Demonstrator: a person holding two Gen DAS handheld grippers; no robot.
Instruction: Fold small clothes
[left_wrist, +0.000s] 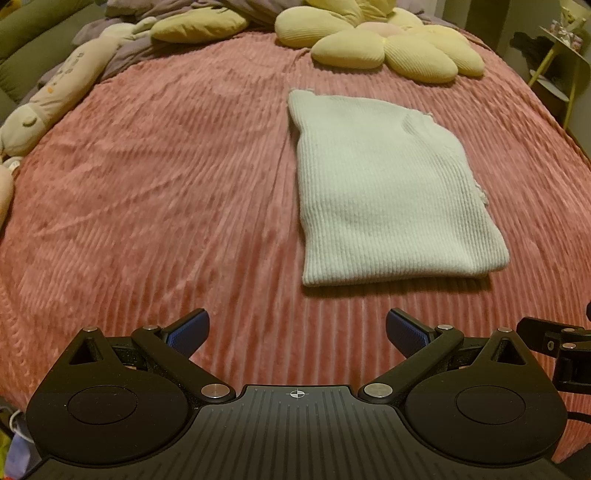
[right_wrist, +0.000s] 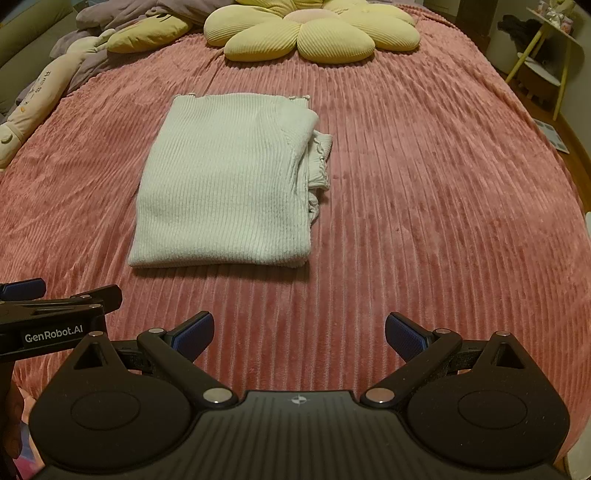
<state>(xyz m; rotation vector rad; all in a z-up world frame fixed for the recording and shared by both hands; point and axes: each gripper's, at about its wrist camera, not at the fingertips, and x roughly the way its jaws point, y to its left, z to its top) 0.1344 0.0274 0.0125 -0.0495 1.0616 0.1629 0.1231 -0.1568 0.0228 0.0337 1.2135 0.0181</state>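
A white ribbed knit garment (left_wrist: 391, 192) lies folded into a rectangle on the pink ribbed bedspread (left_wrist: 166, 177). In the right wrist view the same garment (right_wrist: 229, 184) shows layered frilly edges sticking out on its right side. My left gripper (left_wrist: 297, 334) hovers open above the near part of the bed, short of the garment and to its left. My right gripper (right_wrist: 299, 334) is open too, near the front edge, with the garment ahead and to its left. Nothing is between either pair of blue pads. The left gripper's body (right_wrist: 55, 317) shows at the right wrist view's left edge.
A yellow flower-shaped cushion (right_wrist: 306, 29) lies at the head of the bed. A long cream plush toy (left_wrist: 55, 96) and a grey blanket (left_wrist: 129, 48) line the far left side. A yellow-legged side table (right_wrist: 546, 48) stands beyond the bed's right edge.
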